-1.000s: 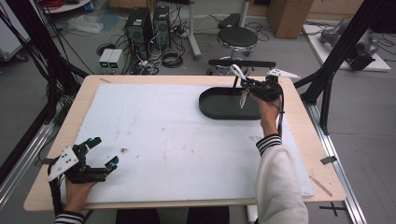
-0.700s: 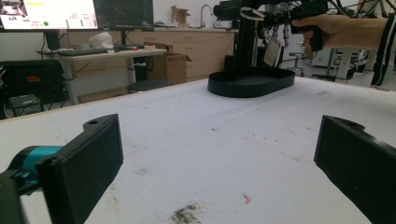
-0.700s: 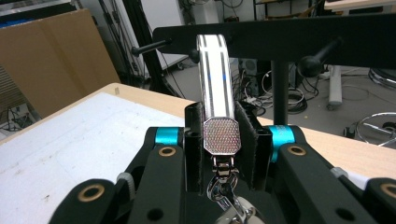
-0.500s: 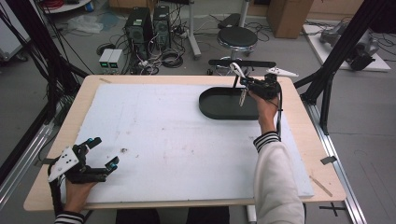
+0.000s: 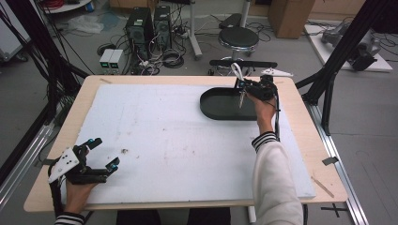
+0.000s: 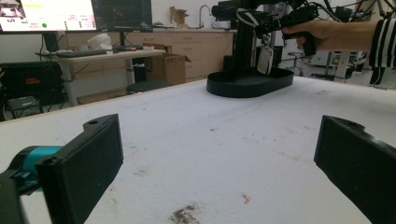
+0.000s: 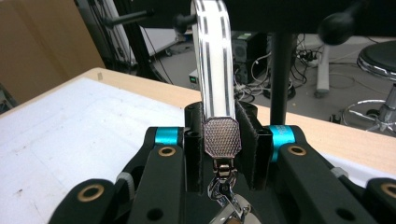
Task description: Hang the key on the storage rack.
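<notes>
We hold the right gripper (image 5: 241, 84) above the black oval tray (image 5: 220, 112) at the far right of the desk (image 5: 300, 140), near its far edge. Its fingers (image 7: 247, 140) are clamped on a white striped strap (image 7: 214, 65), whose metal clasp (image 7: 223, 184) hangs below. The left gripper (image 5: 103, 152) rests at the near left corner, fingers (image 6: 88, 158) spread wide with nothing between them. The white foam sheet (image 5: 178, 140) between them lies open.
</notes>
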Demonstrator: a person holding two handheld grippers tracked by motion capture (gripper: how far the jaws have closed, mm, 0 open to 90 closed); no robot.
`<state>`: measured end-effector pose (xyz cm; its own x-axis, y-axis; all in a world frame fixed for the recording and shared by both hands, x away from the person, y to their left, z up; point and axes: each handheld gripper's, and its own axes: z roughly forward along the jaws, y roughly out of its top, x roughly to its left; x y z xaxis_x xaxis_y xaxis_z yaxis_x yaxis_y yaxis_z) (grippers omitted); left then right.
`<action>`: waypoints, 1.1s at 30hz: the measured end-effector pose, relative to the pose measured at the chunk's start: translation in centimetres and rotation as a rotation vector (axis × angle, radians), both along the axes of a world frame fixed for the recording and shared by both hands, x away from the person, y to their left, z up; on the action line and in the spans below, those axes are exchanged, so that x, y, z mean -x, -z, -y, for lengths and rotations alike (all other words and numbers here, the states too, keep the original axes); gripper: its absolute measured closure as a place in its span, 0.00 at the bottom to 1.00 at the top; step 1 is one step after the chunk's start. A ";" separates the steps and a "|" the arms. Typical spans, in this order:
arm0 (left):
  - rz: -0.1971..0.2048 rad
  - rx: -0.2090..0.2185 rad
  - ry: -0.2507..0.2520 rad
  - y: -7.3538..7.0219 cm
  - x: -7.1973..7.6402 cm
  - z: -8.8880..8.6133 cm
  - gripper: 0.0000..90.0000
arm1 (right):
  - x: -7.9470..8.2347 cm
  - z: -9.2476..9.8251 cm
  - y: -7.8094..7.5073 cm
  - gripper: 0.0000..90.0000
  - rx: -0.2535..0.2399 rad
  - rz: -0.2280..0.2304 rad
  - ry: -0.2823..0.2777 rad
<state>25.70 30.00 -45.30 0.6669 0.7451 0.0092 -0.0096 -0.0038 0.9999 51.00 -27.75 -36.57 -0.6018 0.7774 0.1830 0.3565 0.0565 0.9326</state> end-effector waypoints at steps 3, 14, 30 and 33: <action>0.001 0.001 0.000 0.0 0.0 0.0 0.02 | -0.1 -0.3 0.0 0.82 0.016 0.001 0.008; 0.002 0.001 0.001 0.0 0.0 0.0 0.02 | -0.1 -1.0 0.0 0.79 0.102 -0.005 0.074; -0.007 0.008 -0.003 0.0 -0.1 -0.1 0.02 | 0.6 -0.9 0.0 0.11 0.113 -0.073 0.108; -0.011 0.012 -0.006 0.0 -0.1 -0.1 0.02 | 1.7 -0.6 -0.4 0.07 0.069 -0.045 0.082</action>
